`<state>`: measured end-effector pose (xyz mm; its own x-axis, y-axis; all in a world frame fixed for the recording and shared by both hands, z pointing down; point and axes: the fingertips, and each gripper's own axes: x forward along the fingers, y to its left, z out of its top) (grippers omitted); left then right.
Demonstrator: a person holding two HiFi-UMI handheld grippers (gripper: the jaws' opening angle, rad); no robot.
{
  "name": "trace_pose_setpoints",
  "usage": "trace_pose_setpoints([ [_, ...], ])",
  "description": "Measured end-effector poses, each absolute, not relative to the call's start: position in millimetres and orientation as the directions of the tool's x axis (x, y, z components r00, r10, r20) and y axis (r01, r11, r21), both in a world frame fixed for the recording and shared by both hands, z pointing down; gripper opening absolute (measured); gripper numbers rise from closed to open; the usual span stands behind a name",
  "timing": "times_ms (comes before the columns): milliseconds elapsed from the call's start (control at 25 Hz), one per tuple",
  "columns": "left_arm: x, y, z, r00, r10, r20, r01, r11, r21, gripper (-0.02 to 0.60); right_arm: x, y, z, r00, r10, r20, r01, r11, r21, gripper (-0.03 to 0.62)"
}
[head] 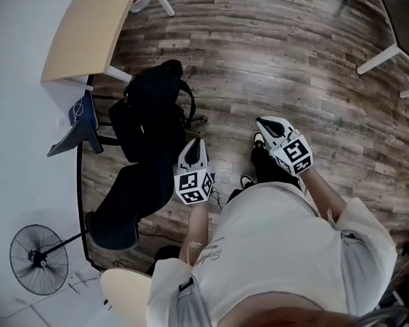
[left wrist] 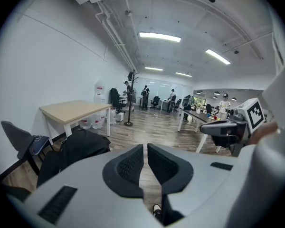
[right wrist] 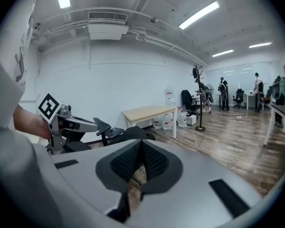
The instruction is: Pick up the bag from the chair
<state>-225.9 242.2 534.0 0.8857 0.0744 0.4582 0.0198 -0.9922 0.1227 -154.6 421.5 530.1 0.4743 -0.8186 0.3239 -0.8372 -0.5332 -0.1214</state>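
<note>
1. Fan (head: 37, 261): black, round cage, on the floor (head: 273, 60) at the far left, by the wall.

2. Chair (head: 67, 142): grey back and dark frame, standing just off the desk's near corner. A blue item lies at the chair's left edge, and I cannot tell what it is.

3. Desk (head: 95, 26): pale wood top on white legs, set against the wall, with its near corner just above the chair.

4. Bag (head: 153, 107): black and soft, straps showing on its right side. It sits on the chair, filling the seat and reaching the seat's right edge. More dark cloth trails down from it toward the fan, and I cannot tell whether this belongs to the bag.

5. Left gripper (head: 194, 142): held by the person (head: 279, 251), near the bag's right side and apart from it. Its jaws are pressed together with nothing between them. In the left gripper view the bag lies ahead and to the left of the jaws.

6. Right gripper (head: 266, 122): held to the right of the left one, well apart from the bag, over bare floor. Its jaws are pressed together and empty.

7. Table (head: 402, 12): dark top on white legs, at the far right edge.
</note>
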Motion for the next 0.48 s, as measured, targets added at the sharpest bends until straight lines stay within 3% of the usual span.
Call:
trace_pose_setpoints([
  [480, -89.1, 210.5, 503.5, 0.913, -0.003, 0.407, -0.075, -0.984, 0.161, 0.035, -13.0, 374.2, 528.0, 0.378, -0.880, 0.287, -0.889, -0.432, -0.153, -0.005],
])
